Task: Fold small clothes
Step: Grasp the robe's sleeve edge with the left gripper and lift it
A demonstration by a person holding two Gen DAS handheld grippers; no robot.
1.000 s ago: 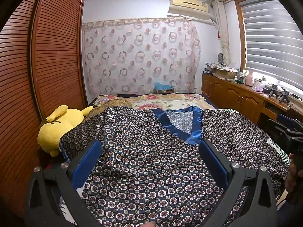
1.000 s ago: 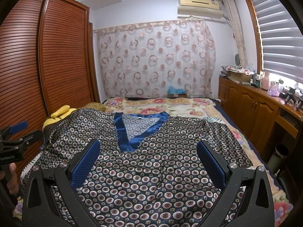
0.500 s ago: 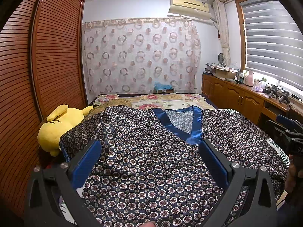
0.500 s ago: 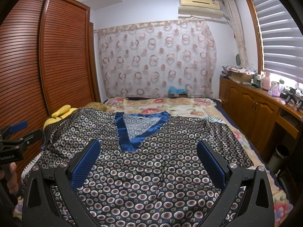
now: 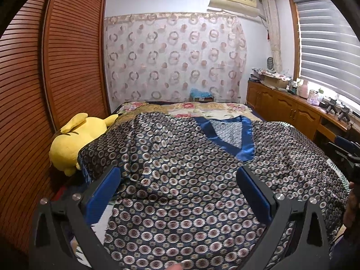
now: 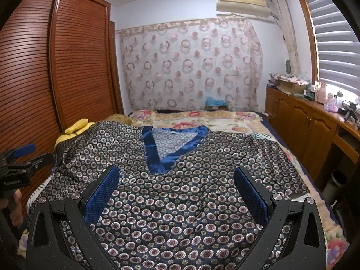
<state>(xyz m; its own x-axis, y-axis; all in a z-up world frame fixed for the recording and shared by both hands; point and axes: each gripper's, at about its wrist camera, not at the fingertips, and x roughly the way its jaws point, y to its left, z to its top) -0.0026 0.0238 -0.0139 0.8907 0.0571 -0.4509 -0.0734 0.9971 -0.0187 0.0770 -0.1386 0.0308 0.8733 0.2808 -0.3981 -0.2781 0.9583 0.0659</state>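
A dark navy satin top [image 5: 180, 180] with a circle print and a blue V-neck band [image 5: 244, 148] lies spread flat on the bed, neckline away from me. It also shows in the right wrist view [image 6: 191, 198], with its neck band [image 6: 160, 159]. My left gripper [image 5: 178, 175] is open and empty, hovering above the top's lower left part. My right gripper [image 6: 176, 175] is open and empty above the lower middle. The left gripper shows at the left edge of the right wrist view [image 6: 22, 157].
A yellow plush toy [image 5: 74, 139] lies at the bed's left edge, partly under the left sleeve. A slatted wooden wardrobe [image 5: 56, 67] stands on the left. A wooden cabinet [image 6: 303, 126] with small items runs along the right. A floral bedspread [image 6: 202, 117] lies beyond the top.
The left gripper's view has shifted slightly, so the top sits a little further right. The right gripper has barely moved. Both stay open.
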